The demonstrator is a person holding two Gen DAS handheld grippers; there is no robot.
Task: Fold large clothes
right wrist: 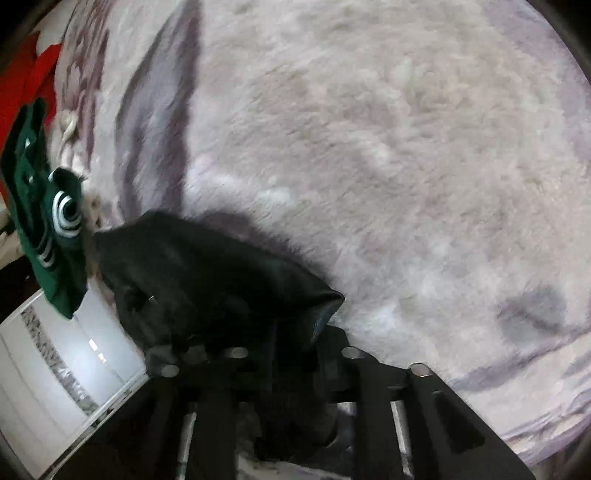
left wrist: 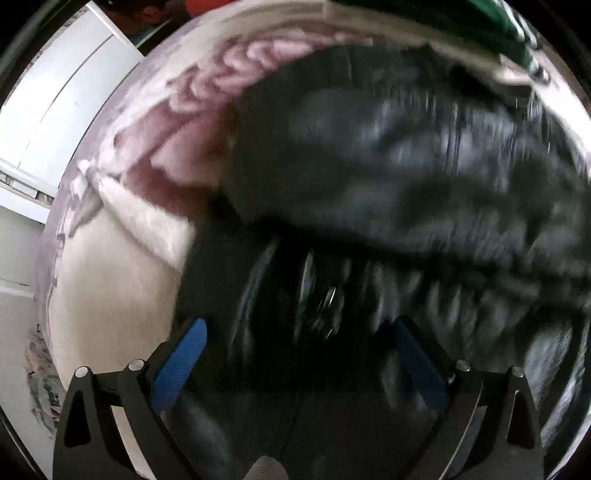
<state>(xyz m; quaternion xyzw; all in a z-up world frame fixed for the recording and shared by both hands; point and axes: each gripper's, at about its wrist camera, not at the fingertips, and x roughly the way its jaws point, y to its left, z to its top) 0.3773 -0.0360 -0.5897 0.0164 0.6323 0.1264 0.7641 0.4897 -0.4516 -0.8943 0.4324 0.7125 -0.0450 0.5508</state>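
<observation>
A fluffy pale floral blanket (right wrist: 406, 147) covers the bed. The right gripper (right wrist: 295, 343) pinches the black crumpled garment (right wrist: 207, 273) — the left gripper (left wrist: 299, 350) hangs spread above it.

A fluffy pale blanket (right wrist: 388, 147) with purple flower print — white cabinet (left wrist: 55, 103) beside it.

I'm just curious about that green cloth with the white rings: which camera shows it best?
The right wrist view. There the green cloth sits at the left edge, fairly sharp, its white ring pattern plain, beside the black garment. The left wrist view catches only a blurred green strip at the top edge.
</observation>
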